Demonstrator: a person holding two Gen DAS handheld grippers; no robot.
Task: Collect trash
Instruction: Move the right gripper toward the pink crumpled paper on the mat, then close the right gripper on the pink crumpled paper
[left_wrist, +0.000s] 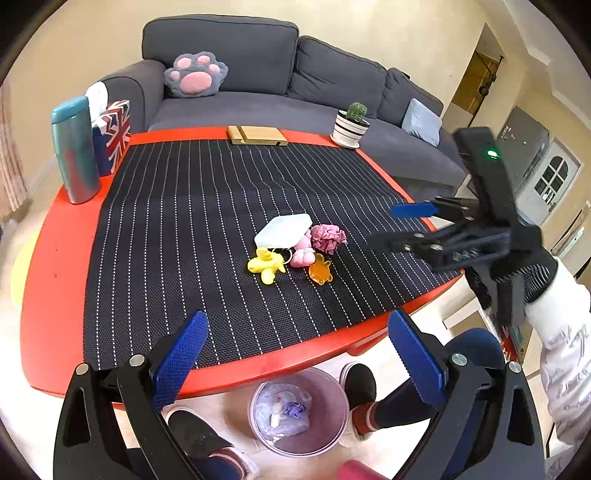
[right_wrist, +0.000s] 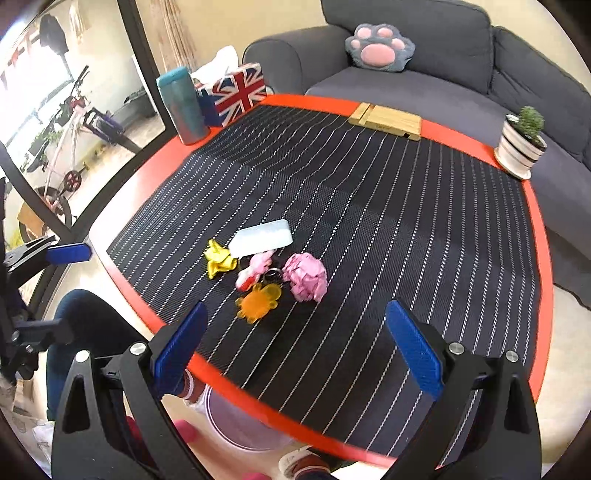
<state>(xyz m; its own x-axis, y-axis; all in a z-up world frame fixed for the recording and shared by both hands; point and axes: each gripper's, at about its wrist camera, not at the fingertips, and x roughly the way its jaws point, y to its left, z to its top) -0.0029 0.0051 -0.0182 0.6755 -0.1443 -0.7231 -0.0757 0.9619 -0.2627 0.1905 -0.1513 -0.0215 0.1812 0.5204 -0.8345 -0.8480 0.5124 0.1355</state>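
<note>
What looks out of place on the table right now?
A crumpled pink paper ball lies mid-mat among the small toys: a yellow one, an orange one and a pink one. A white case rests tilted on the pile. Both grippers are open, empty.

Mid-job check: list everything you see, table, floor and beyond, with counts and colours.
Paper ball: 1, pink, mat centre.
Pouch: 1, white, resting on the toys.
Toys: yellow, pink, orange, clustered by the ball.
Mat: 1, black, white-striped, on the table.
Table: 1, red.
Flask: 1, teal, far left corner.
Tissue box: 1, Union Jack, beside flask.
Wood stand: 1, far edge.
Cactus pot: 1, striped, far right corner.
Bin: 1, floor, holds trash.
Sofa: 1, grey, paw cushion.
Left gripper: jaws open.
Right gripper: jaws open.
</note>
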